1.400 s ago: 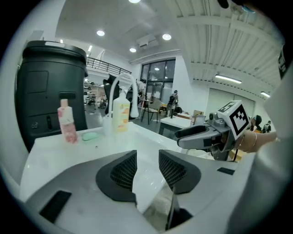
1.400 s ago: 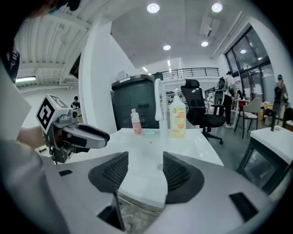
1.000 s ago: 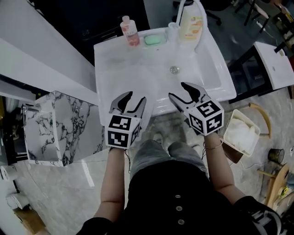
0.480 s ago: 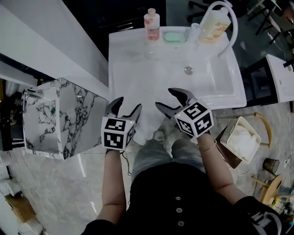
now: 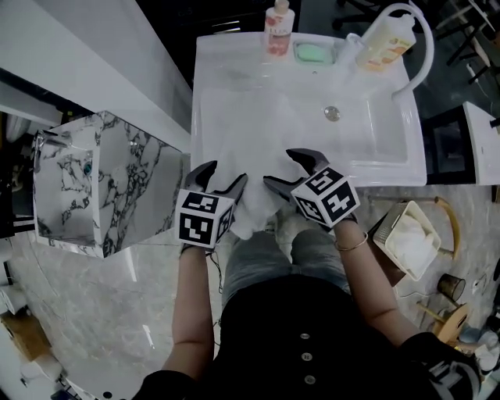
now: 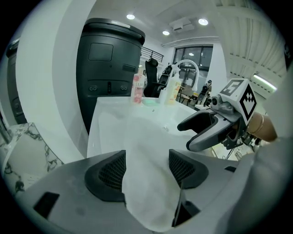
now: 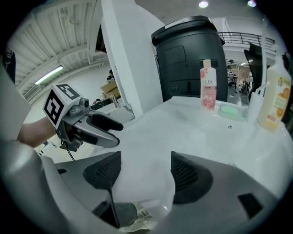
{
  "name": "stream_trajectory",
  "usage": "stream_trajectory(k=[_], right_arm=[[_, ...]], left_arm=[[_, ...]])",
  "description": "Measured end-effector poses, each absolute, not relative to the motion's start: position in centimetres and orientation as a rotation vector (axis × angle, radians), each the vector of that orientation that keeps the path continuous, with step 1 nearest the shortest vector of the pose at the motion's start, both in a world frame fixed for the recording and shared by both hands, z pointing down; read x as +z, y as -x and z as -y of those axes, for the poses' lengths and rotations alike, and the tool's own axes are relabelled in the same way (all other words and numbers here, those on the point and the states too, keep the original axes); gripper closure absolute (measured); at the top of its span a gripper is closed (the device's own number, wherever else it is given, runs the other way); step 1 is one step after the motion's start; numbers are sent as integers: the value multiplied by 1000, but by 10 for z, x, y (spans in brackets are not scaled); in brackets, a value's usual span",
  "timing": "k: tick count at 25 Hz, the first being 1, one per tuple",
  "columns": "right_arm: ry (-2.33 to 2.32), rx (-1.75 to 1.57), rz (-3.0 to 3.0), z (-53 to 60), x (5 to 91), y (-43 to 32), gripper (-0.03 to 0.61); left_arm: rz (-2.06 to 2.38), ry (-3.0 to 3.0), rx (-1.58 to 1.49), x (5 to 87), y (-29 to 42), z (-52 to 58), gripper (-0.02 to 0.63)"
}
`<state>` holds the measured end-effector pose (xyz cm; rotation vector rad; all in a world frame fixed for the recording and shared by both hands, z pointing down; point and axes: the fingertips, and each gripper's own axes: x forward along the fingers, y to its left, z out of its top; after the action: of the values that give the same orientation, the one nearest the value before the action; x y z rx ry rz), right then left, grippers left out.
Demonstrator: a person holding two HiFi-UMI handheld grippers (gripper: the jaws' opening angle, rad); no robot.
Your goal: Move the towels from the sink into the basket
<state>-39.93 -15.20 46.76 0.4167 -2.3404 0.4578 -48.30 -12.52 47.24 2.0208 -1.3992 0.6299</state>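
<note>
A white towel hangs over the front edge of the white sink, its upper part lying in the basin. My left gripper is open at the towel's left side; in the left gripper view the cloth lies in the gap between its spread pads. My right gripper is open at the towel's right side, with the cloth between its pads as well. Each gripper sees the other: the right gripper and the left gripper. The basket stands on the floor at lower right with a white towel in it.
On the sink's back ledge stand a pink bottle, a green soap and a yellow bottle beside the curved faucet. A marble-patterned cabinet stands left of the sink. The person's legs are directly below the sink's edge.
The head view has swung so the sink sits higher and further right. Both grippers stay open and now flank the towel, which hangs further over the front edge.
</note>
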Motion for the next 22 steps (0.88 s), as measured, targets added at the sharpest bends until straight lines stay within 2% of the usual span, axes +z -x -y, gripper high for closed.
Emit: stream_trajectory(k=[6,14,17,18,20,22], right_arm=[[-413,485,2287,152,482,398,213],[-359,588,2267,150,495,402,215],[-348,661,2257,147,498,402,239],[-344,676,2249,147,499,403,250],[-336,692,2234,145,499,405,288],[-328,681,2230,144,498,407,319]], left_arm=[[1371,-1985,692,485,479,124,344],[1383,-1942,622,494,474,124,345],[1350,-1941,624,495,472,125,348],[1332,-1952,633,495,470,125,364],[1297,-1980,653,494,463,126,441],[1279,-2000,671,494,460,126,465]])
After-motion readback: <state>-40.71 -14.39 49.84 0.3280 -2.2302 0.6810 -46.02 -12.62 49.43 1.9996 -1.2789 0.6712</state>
